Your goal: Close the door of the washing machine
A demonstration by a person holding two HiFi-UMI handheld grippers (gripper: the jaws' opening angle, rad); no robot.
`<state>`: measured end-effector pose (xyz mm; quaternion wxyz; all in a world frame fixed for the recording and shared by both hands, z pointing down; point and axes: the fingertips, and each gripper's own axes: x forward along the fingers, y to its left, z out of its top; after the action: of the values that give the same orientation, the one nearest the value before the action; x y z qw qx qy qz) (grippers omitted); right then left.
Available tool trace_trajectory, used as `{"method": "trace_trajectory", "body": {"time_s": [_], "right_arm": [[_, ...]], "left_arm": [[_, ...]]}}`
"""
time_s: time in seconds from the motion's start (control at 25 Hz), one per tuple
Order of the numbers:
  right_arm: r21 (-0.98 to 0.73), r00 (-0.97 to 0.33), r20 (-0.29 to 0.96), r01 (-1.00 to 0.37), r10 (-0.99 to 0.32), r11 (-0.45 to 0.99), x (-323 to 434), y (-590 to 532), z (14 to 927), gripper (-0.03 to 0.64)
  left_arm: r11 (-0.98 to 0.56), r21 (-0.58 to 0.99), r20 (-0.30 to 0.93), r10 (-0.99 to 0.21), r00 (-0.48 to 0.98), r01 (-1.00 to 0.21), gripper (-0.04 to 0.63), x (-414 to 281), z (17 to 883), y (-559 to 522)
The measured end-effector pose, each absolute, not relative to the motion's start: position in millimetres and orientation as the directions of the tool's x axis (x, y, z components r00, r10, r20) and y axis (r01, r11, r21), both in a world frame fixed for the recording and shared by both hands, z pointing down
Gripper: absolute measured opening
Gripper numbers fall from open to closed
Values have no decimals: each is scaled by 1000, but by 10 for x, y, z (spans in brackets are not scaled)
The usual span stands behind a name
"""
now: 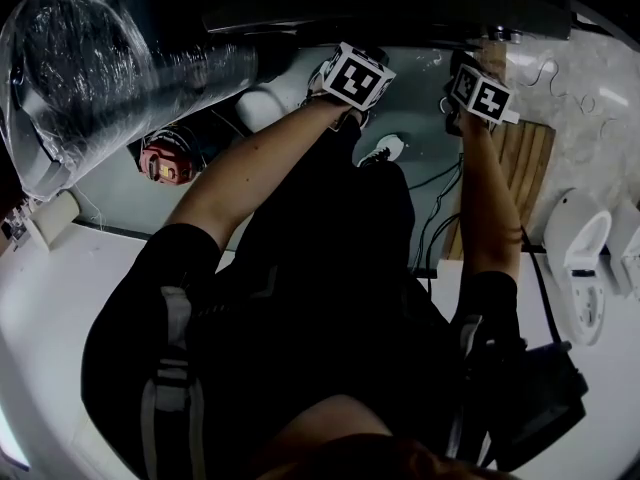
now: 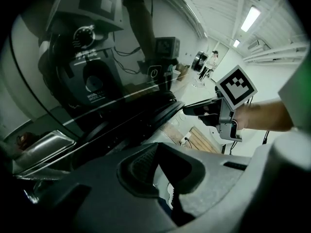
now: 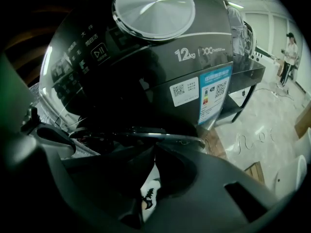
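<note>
At the top of the head view, both grippers are held out in front of the person, each with its marker cube facing up.

Left gripper [image 2: 159, 152]: jaws fully together, nothing between the tips. Its view runs along a dark, glossy curved pane, which is the outer face of the door [image 1: 90, 78]. In the head view the door stands open, swung out to the left, and its clear bulging window is covered with crinkled film.

Right gripper [image 3: 153, 154]: jaws also brought together, with nothing held. From the left gripper view its dark tips sit just beside the door's rim. I cannot tell whether they touch it.

Washing machine [image 3: 146, 72]: dark front with a silver dial [image 3: 153, 6] up top and a blue-and-white sticker [image 3: 216, 93] on the right side. A chrome ring [image 3: 165, 136] sits just ahead of the right jaws, edging the dark drum opening.

Floor: a red object [image 1: 165, 158] lies under the open door. Wooden slats [image 1: 525, 158] lie to the right of the right arm. A person [image 3: 290, 47] stands in the far background.
</note>
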<state>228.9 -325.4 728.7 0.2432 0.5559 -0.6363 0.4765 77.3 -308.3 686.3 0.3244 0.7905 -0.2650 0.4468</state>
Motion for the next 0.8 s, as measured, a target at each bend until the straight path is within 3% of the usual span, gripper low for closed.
{"method": "trace_trajectory", "body": {"time_s": [0.24, 0.44, 0.8], "right_arm": [[-335, -299, 809, -942, -506, 22, 2276, -3368, 7278, 6], [-308, -271, 807, -951, -525, 19, 2360, -3279, 7193, 6], [-301, -290, 772, -951, -566, 77, 2442, -2850, 6780, 8]], "left_arm": [[-644, 263, 889, -128, 441, -718, 3, 745, 6915, -3075], [-684, 267, 871, -131, 474, -679, 4, 781, 6884, -3057], [-659, 222, 830, -259, 494, -718, 5, 719, 6456, -2917]]}}
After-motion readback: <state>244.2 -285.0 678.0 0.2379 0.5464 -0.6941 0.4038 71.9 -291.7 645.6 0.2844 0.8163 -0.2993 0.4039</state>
